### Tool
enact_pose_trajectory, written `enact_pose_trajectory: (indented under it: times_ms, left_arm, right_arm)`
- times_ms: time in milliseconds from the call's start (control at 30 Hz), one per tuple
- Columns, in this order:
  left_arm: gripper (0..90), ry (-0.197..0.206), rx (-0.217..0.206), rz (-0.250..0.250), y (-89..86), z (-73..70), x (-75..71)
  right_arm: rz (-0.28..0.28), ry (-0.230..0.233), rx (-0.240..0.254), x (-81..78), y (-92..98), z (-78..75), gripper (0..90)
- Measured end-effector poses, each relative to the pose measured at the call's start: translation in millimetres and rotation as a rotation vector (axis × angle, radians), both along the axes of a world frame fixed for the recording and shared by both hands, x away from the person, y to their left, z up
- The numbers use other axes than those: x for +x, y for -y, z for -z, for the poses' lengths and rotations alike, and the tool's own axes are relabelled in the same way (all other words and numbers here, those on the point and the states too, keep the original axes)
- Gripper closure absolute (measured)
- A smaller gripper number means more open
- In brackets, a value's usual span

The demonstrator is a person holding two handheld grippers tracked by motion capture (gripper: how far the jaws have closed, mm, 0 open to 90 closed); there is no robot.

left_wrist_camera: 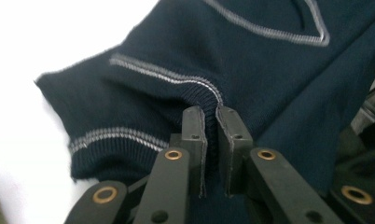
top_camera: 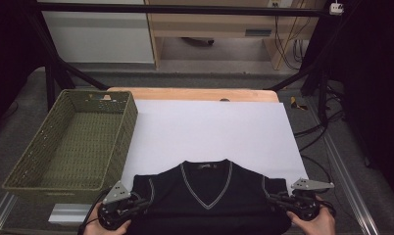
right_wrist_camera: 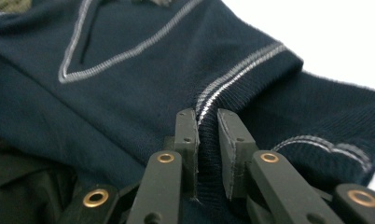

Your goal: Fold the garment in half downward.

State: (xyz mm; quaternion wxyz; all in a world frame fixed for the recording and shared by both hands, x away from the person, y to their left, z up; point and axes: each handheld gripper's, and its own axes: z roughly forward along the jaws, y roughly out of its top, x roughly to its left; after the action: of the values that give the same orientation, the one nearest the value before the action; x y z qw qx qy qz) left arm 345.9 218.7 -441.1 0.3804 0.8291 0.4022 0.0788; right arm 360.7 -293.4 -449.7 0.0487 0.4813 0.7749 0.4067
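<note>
With the left claw [left_wrist_camera: 209,116] and right claw [right_wrist_camera: 206,119] each clenched on a sleeve seam of the dark navy knitted V-neck sweater [top_camera: 205,196] at the desk's near edge, we risk uneven pulls skewing it.

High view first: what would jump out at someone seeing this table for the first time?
A dark sleeveless sweater with a pale V-neck stripe lies on the white sheet at the near edge. The left gripper and right gripper each pinch one armhole. A green woven basket sits to the left.
</note>
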Motion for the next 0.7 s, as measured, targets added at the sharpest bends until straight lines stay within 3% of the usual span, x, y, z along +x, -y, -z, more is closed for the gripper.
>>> enact_pose_trajectory:
  times_ms: [167, 300, 367, 400, 467, 567, 700]
  left_arm:
    - [81.1, -0.025, 0.041, 0.000, 4.7, 10.3, -3.2]
    - [74.7, -0.019, 0.018, -0.011, 3.3, 8.3, 1.5]
    - [65.8, 0.010, -0.002, -0.032, 2.3, 3.1, 6.4]
    - [59.9, 0.024, -0.005, -0.034, 2.3, 1.0, 9.0]
    - [48.8, 0.081, -0.026, -0.044, 3.1, -5.4, 18.0]
    - [39.3, 0.145, -0.037, -0.055, 5.0, -12.5, 33.1]
    - [21.8, 0.163, -0.054, -0.058, 10.6, -16.0, 53.2]
  right_arm:
    - [-0.003, -0.044, -0.023, -1.8, -0.3, 5.3, 79.3]
    - [-0.029, -0.063, -0.051, 0.0, -4.3, 6.4, 73.9]
    - [-0.038, -0.026, -0.038, 0.7, -3.7, 5.5, 63.8]
    - [-0.035, 0.025, -0.026, 1.3, -3.2, 4.2, 54.5]
    - [-0.030, 0.094, -0.010, 4.2, -2.2, 1.0, 47.3]
    - [-0.014, 0.140, 0.006, 12.7, -1.4, -4.0, 37.7]
    - [0.007, 0.180, 0.008, 30.5, 0.2, -8.8, 33.3]
